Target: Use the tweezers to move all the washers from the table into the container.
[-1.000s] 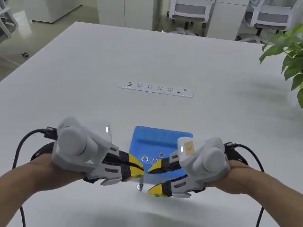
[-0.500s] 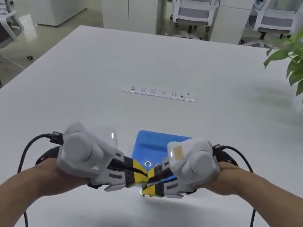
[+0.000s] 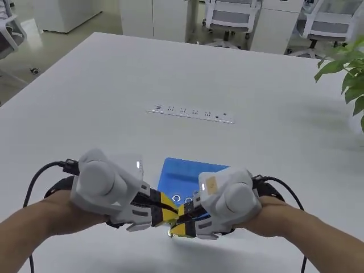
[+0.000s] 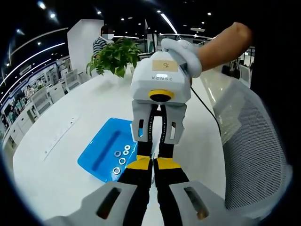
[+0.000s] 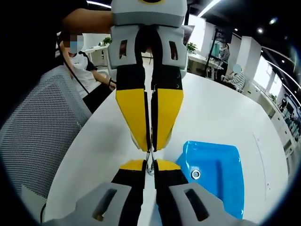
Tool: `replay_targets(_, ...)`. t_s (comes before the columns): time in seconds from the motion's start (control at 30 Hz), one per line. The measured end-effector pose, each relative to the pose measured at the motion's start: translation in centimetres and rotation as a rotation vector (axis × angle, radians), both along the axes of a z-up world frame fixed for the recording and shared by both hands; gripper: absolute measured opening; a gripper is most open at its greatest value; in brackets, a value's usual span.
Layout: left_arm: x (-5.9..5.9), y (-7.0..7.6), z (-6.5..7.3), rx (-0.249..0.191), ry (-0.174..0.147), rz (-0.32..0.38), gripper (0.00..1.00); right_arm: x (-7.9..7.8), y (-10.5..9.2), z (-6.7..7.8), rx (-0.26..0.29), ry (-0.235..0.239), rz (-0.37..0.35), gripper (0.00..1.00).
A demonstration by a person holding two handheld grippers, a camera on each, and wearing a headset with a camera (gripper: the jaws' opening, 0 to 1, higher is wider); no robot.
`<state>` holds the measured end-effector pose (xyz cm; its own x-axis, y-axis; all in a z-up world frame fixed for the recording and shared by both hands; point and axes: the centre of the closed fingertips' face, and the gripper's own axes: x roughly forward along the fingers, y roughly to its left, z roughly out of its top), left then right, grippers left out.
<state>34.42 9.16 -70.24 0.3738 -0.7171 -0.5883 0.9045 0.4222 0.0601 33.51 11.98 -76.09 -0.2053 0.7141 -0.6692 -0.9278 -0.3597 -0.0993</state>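
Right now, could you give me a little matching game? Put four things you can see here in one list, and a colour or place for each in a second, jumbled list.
Things:
1. washers
2. container
3. power strip
4. plant

Descriptions:
A. green leaves, off to the right
B. blue, shallow and rectangular
C. white, long and flat, beyond the container
D. small silver rings, lying inside the container

Pairs: 1-D, 2-B, 3-C, 4-A.
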Motion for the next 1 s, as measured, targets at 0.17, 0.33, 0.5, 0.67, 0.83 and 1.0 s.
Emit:
replay_targets(0.17, 0.0, 0.0, 0.0, -0.008, -0.002, 0.008, 0.06, 0.0, 0.0, 0.0, -0.001, 0.006, -0.007, 0.08)
replay_targets(0.33, -0.2, 0.2, 0.4, -0.042, 0.001, 0.018, 0.18, -0.1, 0.0, 0.1, -0.003, 0.006, -0.012, 0.08)
replay_targets(0.5, -0.1, 0.8, 0.7, -0.072, -0.002, 0.047, 0.28, -0.1, 0.0, 0.6, 0.006, 0.011, -0.027, 0.08)
replay_targets(0.67, -0.2, 1.1, 0.8, -0.103, 0.002, 0.076, 0.45, -0.1, -0.1, 1.2, 0.012, 0.019, -0.038, 0.08)
replay_targets(0.83, -0.6, 1.2, 0.6, -0.124, 0.02, 0.097, 0.63, -0.2, -0.2, 1.9, 0.016, 0.024, -0.048, 0.08)
replay_targets(1.0, -0.7, 1.3, 0.7, -0.144, 0.016, 0.129, 0.75, -0.2, -0.4, 2.9, 0.027, 0.031, -0.062, 0.08)
